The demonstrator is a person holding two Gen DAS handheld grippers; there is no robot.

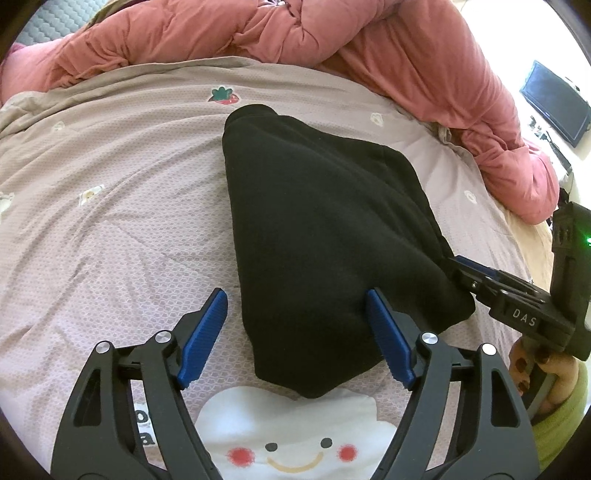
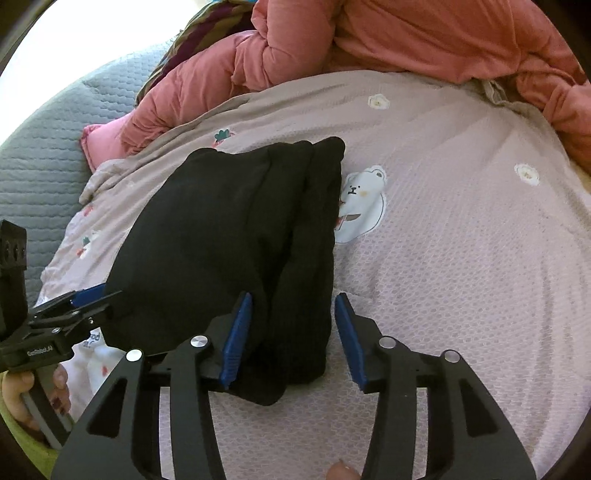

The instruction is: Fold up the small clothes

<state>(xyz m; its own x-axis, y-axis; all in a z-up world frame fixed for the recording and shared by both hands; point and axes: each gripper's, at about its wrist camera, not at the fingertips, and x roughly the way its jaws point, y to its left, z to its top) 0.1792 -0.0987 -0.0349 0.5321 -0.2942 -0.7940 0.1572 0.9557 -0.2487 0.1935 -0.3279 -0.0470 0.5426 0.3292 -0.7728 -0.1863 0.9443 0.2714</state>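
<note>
Near the middle of the lilac printed bedspread (image 1: 110,229) lies the black garment (image 1: 325,229), folded into a thick wedge, its near tip resting on a white cloud-face patch (image 1: 288,435). A pink duvet (image 1: 258,33) is heaped along the far edge of the bed. The left gripper (image 1: 295,332) stands wide open, its blue pads either side of the garment's near end and holding nothing. The right gripper (image 2: 293,336) is about half open, astride the garment's near right-hand layers (the pads look clear of the cloth, though the left one is very close).

Judging from this, the stacked layers could slide apart if one gripper pinches only the top ply. A lopsided lift, one hand leading, would likely skew the fold. Pads could also snag the bedspread beneath and drag it along.
</note>
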